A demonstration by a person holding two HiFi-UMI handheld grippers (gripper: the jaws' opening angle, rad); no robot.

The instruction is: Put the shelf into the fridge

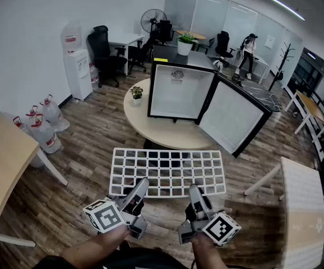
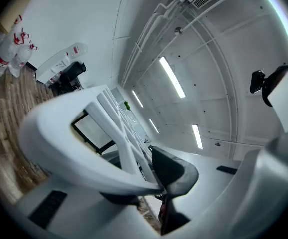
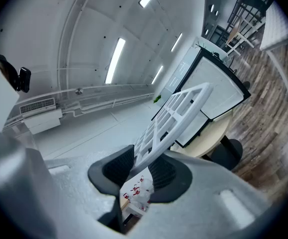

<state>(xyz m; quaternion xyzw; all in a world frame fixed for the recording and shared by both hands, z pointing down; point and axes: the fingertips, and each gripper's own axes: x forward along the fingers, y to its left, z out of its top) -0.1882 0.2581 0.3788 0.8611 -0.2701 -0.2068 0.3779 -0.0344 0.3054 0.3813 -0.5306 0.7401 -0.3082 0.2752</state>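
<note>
Round table (image 1: 151,129) is carrying the mini fridge (image 1: 180,89), which is sitting toward its far edge. The fridge door (image 1: 233,116) is hanging wide open to the right, out past the table's right edge, and the white interior is showing.

I'm holding the white grid shelf (image 1: 167,171) in the air, roughly level, just in front of the table's near edge and above the wood floor (image 1: 89,167). It isn't touching the table or the fridge.

I'm gripping it with both tools along its near rim. Left gripper (image 1: 141,184) is clenching near the near-left corner; in the left gripper view the dark pads (image 2: 176,171) are pinching the shelf (image 2: 79,133) rim. Right gripper (image 1: 194,188) is biting right of the rim's centre; in the right gripper view both pads (image 3: 115,169) are pressing on the shelf (image 3: 176,116) bar.

A small potted plant (image 1: 136,93) is standing at the table's left edge, beside the fridge.
</note>
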